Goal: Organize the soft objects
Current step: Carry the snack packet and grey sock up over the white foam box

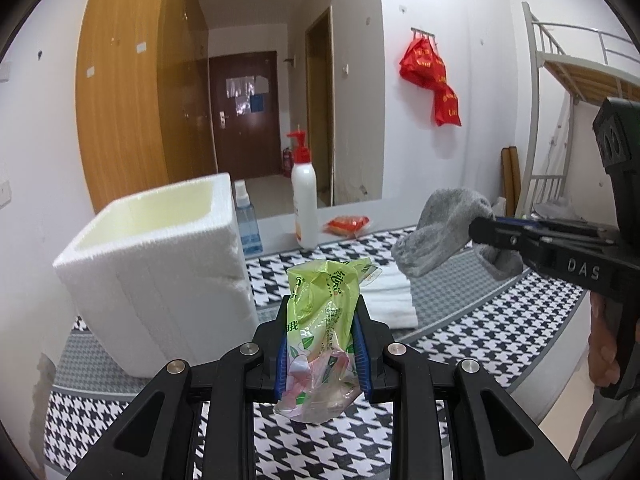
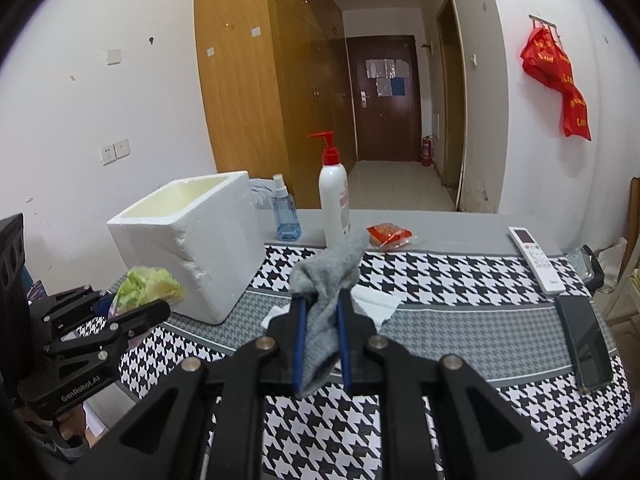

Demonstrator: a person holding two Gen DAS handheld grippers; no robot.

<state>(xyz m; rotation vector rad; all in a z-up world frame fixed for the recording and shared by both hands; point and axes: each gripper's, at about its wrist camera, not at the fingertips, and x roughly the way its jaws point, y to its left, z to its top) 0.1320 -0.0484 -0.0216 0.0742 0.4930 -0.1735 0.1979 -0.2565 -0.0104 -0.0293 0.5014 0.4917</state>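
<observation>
Green packet [image 1: 322, 332] pinched between left jaws, grey sock [image 2: 326, 312] between right jaws — both lifted.

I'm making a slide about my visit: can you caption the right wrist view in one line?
Right gripper holds a grey sock above the houndstooth table, white foam box nearby.

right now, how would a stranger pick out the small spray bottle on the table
Find the white foam box at the table's left. Between it and the tall white pump bottle stands the spray bottle: short, clear blue, with a white nozzle.
</observation>
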